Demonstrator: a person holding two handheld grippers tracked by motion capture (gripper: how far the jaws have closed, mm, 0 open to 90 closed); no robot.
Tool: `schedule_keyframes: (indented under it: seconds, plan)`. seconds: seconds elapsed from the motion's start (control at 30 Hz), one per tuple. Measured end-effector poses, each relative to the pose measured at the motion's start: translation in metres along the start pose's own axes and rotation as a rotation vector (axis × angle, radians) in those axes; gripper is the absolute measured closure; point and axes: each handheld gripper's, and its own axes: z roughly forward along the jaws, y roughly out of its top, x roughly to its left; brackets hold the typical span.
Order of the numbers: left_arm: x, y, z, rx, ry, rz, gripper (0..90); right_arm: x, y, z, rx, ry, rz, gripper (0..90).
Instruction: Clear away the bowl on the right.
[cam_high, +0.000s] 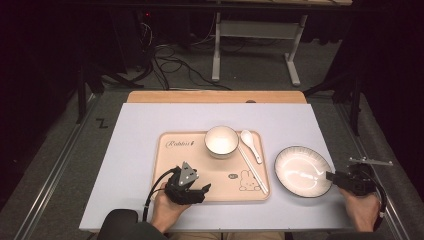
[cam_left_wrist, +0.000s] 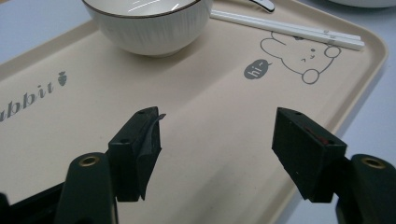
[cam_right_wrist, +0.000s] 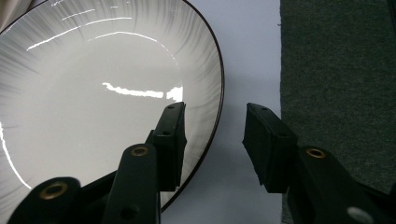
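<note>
Right gripper (cam_right_wrist: 214, 140) straddles plate (cam_right_wrist: 93, 116) rim, untouched.

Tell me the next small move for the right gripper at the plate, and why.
Probably close the right gripper on the plate rim. In the right gripper view its jaws stand open astride the dark rim, one over the plate's inside and one outside over the table, with nothing pressed yet. The left gripper hangs open over the tray, holding nothing.
</note>
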Motion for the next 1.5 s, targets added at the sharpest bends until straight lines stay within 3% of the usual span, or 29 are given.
schedule_keyframes:
  seconds: [0.6,0.97,1.5]
  plan:
    - [0.005,-0.001,-0.010,-0.029,0.045,-0.013,32.7,-0.008,0.012,0.021,0.034,0.066,0.027,63.4]
    - [0.007,-0.002,-0.014,-0.046,0.062,-0.019,33.0,-0.010,0.017,0.030,0.050,0.138,0.041,67.7]
    - [0.010,-0.002,-0.019,-0.052,0.071,-0.025,33.2,-0.019,0.022,0.037,0.048,0.236,0.129,77.6]
